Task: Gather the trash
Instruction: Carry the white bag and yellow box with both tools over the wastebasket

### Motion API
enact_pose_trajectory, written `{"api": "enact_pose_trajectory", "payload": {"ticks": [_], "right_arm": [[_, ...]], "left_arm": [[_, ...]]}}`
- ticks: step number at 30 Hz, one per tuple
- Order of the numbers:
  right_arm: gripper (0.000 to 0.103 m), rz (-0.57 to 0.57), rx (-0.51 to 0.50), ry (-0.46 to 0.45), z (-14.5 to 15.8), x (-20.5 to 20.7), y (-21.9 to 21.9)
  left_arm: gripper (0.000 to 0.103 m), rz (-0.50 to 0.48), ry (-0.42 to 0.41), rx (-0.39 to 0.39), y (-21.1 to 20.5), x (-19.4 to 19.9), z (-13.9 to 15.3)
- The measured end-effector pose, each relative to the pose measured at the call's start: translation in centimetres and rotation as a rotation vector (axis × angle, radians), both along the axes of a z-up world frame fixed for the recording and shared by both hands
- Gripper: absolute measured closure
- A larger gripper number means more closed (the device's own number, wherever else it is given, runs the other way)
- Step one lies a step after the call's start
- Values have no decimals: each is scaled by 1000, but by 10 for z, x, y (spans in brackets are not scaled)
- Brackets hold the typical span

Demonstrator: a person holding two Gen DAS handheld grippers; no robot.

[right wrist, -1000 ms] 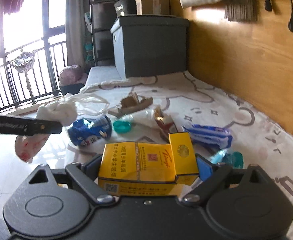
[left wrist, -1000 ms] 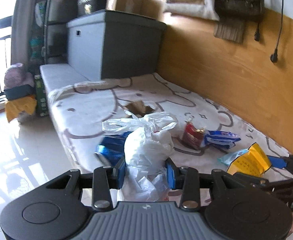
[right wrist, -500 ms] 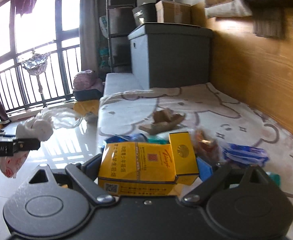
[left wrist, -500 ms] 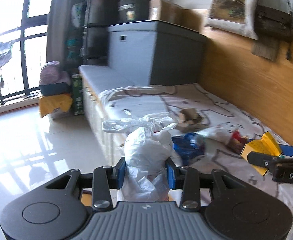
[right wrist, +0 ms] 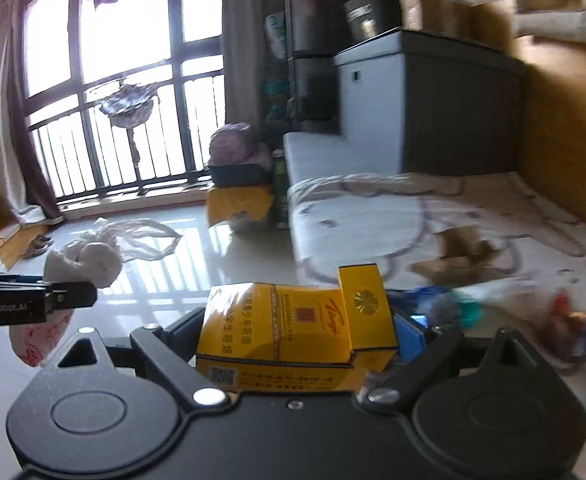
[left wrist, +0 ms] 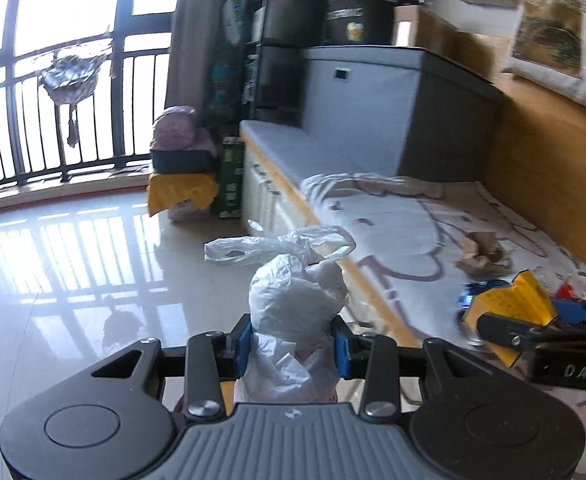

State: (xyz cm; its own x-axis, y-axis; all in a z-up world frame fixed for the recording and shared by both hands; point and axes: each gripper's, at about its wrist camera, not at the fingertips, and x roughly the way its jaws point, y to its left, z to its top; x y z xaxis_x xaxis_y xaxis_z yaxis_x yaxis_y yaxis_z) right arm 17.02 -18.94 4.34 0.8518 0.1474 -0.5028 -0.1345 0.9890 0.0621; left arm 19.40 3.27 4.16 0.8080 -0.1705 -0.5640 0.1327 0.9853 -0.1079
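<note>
Between the blue pads of the left gripper (left wrist: pixel 293 338) sits a white plastic bag (left wrist: pixel 297 304), pinched tight at its middle, its loose handles sticking out in front over the shiny floor (left wrist: pixel 73 280). The right gripper (right wrist: pixel 293 344) has its jaws pressed on a yellow box (right wrist: pixel 293 332) — a flat empty pack with its lid flap up. Both things are held up in the air, off the bed (left wrist: pixel 405 216).

More trash lies on the bed cover: a brown crumpled paper (left wrist: pixel 483 250), a blue can (left wrist: pixel 469 300) and some wrappers, too blurry to name. No bin shows in either view.

The step in hand looks like carrying these two pieces away to where the trash goes. To do it well, the person should keep both grips firm. The bag is soft and could slip or sag, so a steady squeeze matters. The box is stiff but thin — too hard a press would crush it. Both grippers are near each other, so they should stay apart and not bump. Slow, level moves would help.
</note>
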Motion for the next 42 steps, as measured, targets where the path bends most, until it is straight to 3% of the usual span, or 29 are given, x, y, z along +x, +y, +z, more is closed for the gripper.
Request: {"api": "enact_pose_trajectory", "payload": {"ticks": [9,14,22,33,42], "right_arm": [[9,82,12,135,-59,67,62],[9,161,13,247,-115,109,89],[9,287,-67,412,-205,156,121],[9,434,-177,560,-286,182,150],[9,519,-195,592,-319,185,164]], "left_arm": [[62,83,108,-24,44,53,-58],[62,108,198,-42,63,89,-106],[62,108,338,-44,83,126,-186],[62,137,473,-61,102,147,-263],[62,142,545,-115,104,167,-299]]}}
